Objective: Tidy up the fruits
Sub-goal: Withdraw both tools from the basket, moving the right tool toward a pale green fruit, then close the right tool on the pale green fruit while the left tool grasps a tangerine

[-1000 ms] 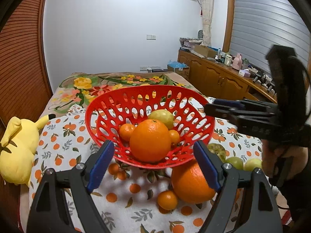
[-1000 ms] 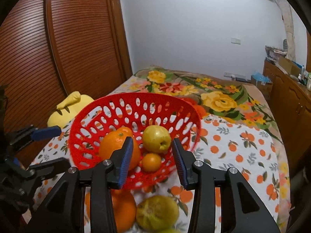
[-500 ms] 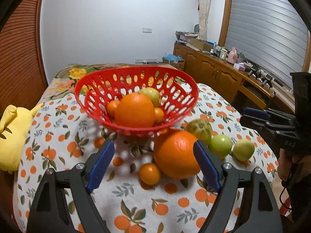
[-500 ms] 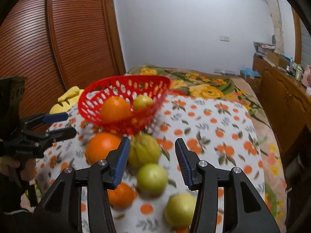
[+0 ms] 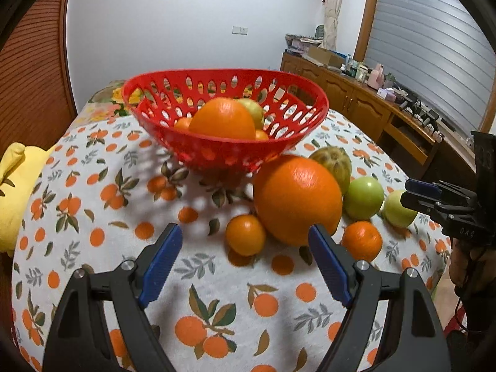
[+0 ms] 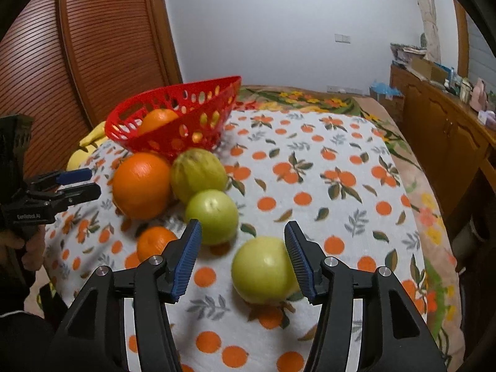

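From the left wrist, a tablecloth (image 5: 77, 217) printed with oranges covers the surface. A red basket (image 5: 226, 152) holding fruit stands on it, and a big orange (image 5: 297, 200) lies just in front, beside a small orange (image 5: 245, 235). The left gripper (image 5: 245, 259) is spread wide and holds nothing. A wooden cabinet (image 5: 356, 105) lines the right wall, under a white wall (image 5: 186, 21).

From the right wrist, the right gripper (image 6: 243, 259) is wide open over the cloth, its right finger just beside a pale green fruit (image 6: 263, 271), grasping nothing. A slatted wooden door (image 6: 102, 46) stands behind the basket.
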### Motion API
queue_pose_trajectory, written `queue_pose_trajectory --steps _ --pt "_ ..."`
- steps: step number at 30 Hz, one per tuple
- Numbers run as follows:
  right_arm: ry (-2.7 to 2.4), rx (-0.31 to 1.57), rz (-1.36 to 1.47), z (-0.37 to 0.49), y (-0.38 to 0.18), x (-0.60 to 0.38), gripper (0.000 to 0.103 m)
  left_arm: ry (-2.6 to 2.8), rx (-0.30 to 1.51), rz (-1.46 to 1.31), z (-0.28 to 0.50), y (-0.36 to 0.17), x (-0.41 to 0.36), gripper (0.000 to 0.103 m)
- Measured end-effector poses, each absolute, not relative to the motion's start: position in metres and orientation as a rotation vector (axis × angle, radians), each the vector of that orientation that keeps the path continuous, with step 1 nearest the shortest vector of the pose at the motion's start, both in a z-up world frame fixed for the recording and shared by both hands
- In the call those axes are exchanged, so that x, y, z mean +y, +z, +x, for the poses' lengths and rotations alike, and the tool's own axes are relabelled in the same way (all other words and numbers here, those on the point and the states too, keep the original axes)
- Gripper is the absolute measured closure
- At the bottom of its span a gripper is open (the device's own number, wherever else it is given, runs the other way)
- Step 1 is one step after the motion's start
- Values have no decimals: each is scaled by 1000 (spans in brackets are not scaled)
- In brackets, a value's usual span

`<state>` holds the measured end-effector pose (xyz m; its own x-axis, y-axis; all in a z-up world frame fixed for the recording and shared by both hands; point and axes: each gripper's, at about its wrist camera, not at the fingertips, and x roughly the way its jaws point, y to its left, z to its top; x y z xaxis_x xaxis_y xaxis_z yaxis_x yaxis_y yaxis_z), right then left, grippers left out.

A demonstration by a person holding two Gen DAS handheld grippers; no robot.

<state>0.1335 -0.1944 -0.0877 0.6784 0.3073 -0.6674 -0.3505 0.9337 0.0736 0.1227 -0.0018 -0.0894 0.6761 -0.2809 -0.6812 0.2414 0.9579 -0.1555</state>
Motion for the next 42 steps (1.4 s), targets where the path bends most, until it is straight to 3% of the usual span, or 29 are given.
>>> queue_pose_trajectory --steps 5,10,17,34,37,42 --pt "354 743 -64 128 -93 -201 44 -309 783 -54 122 -96 -2 30" --pt "343 751 -59 128 -95 -206 43 -324 800 -53 126 -103 -3 50" --pt "337 776 -46 130 -104 -210 43 -328 828 -37 135 -108 -5 63" --pt "346 809 -51 131 -117 -207 43 -343 847 -39 144 -116 -6 68" --pt "344 816 -59 132 -119 -206 51 -351 840 -28 142 -115 -10 74" --pt "343 810 -57 130 -119 -206 51 -342 834 -29 139 -115 -10 75"
